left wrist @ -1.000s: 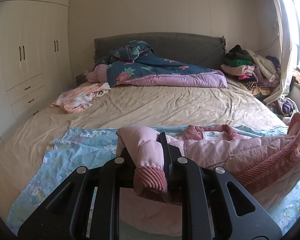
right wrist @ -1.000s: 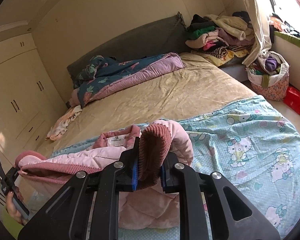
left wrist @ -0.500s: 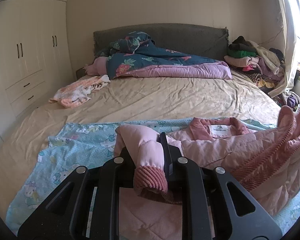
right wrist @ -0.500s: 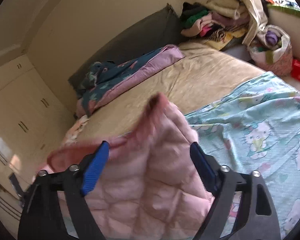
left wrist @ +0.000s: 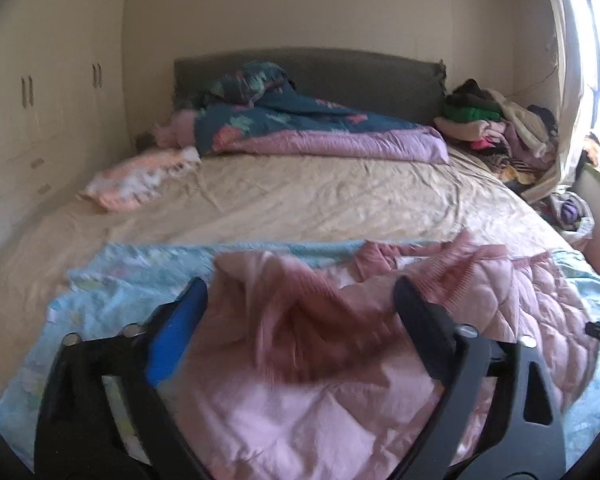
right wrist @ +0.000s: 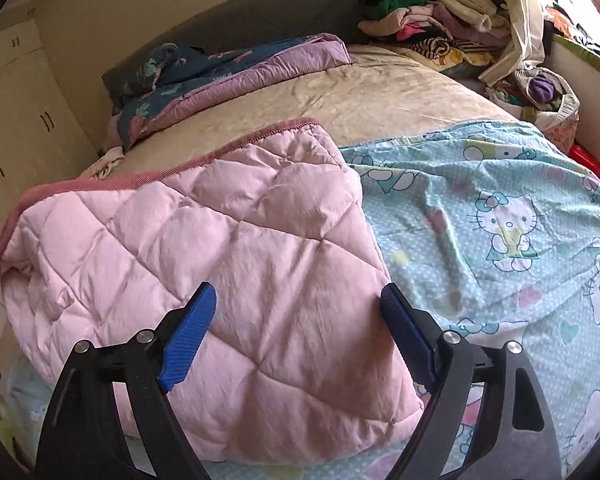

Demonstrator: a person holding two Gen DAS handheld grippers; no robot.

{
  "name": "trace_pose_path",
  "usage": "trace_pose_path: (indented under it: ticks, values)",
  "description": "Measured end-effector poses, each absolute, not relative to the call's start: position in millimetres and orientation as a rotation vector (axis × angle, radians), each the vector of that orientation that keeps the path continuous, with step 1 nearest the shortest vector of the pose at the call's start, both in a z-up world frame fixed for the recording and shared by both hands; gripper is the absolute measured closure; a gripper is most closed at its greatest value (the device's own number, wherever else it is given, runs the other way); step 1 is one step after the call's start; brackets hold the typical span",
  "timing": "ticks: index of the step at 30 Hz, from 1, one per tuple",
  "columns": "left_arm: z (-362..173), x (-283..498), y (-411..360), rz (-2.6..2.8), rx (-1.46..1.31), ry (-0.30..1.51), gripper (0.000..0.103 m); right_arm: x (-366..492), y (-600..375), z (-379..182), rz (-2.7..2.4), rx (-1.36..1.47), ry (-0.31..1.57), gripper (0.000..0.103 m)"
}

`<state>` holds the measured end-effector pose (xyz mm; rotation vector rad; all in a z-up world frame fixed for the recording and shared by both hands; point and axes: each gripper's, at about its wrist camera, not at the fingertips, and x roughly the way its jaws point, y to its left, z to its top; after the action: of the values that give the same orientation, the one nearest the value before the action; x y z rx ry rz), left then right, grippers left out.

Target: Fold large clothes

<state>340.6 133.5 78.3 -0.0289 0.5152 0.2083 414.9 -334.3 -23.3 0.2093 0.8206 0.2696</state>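
Both our grippers, left gripper [left wrist: 300, 320] and right gripper [right wrist: 298, 320], gape wide, holding nothing. Pink quilted jacket [right wrist: 220, 260] lies on Hello Kitty sheet [right wrist: 500, 220], sleeves folded in. Next: regrip hem, fold toward 12 o'clock, keep edges square.

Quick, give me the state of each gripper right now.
Left gripper: open, holding nothing, above the pink jacket.
Right gripper: open, holding nothing, fingers spread over the pink jacket.
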Motion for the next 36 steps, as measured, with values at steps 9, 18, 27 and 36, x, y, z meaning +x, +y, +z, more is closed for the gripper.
trace_pose_path:
  ticks: [9,18,27,36]
  values:
    - [53,322,158,0.245,-0.005,0.568,0.010,401,-343,-2,0.243,0.124,0.752,0.013]
    - [-25,319,199,0.104,-0.258,0.745,0.010,407,-343,-21,0.254,0.039,0.796,0.011]
    - [-29,327,182,0.105,-0.226,0.739,0.065,417,-324,-42,0.264,-0.014,0.801,0.036]
    - [-1,358,178,0.205,-0.153,0.669,0.089,446,-323,-9,0.198,-0.001,0.712,0.087]
